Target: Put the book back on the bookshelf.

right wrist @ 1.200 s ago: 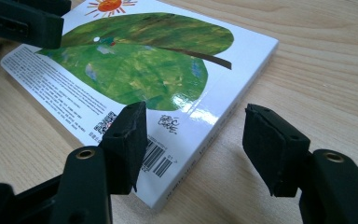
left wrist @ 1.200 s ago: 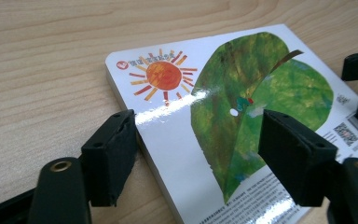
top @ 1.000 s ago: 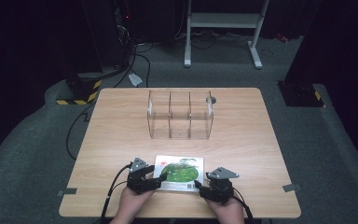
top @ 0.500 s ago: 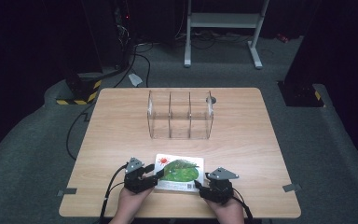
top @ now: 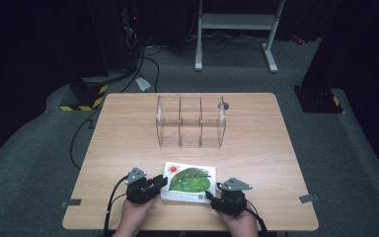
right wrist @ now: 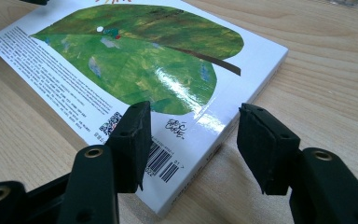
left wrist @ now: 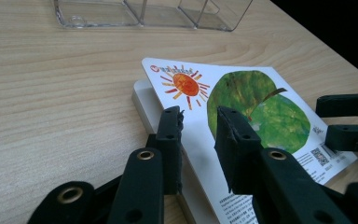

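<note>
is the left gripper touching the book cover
Touching: in the left gripper view the left gripper pinches the lifted cover of the book.

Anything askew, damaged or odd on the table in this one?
Nothing damaged or spilled. The book lies flat, slightly skewed to the table edge, and in the left gripper view its cover is lifted off the pages at the left gripper. The clear organizer stands upright.

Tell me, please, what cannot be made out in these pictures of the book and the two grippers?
- Small print on the book: right gripper view, too fine to read.
- Whether the left gripper pinches the cover: left gripper view, jaws hide the contact.
- Clear organizer: left gripper view, cut off by top edge.
</note>
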